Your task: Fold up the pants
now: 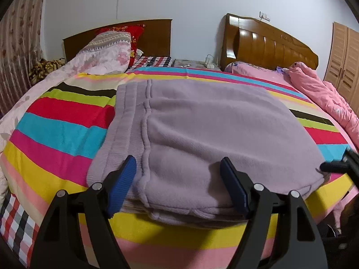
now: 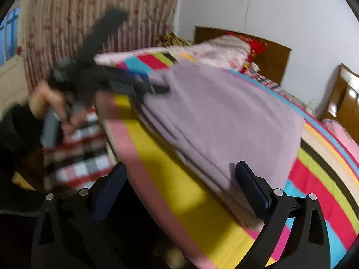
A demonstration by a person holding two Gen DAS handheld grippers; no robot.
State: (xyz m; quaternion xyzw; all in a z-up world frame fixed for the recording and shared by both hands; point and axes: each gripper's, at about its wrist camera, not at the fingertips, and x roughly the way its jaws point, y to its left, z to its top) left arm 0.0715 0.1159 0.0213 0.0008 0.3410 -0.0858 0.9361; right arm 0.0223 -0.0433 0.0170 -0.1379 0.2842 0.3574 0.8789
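Folded pants (image 1: 202, 130) between both open grippers — left (image 1: 179, 168), right (image 2: 181, 174)

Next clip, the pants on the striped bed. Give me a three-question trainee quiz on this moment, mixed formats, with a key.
1. True or false: the lavender fleece pants hang in the air between both claws.
2. Multiple choice: the left claw is A) clamped on a pillow, B) open at the near edge of the pants, C) out of view.
3. Fill in: the pants lie on a ______ bedspread.

Key: 1 false, they lie folded flat on the bed; 2 B; 3 striped.
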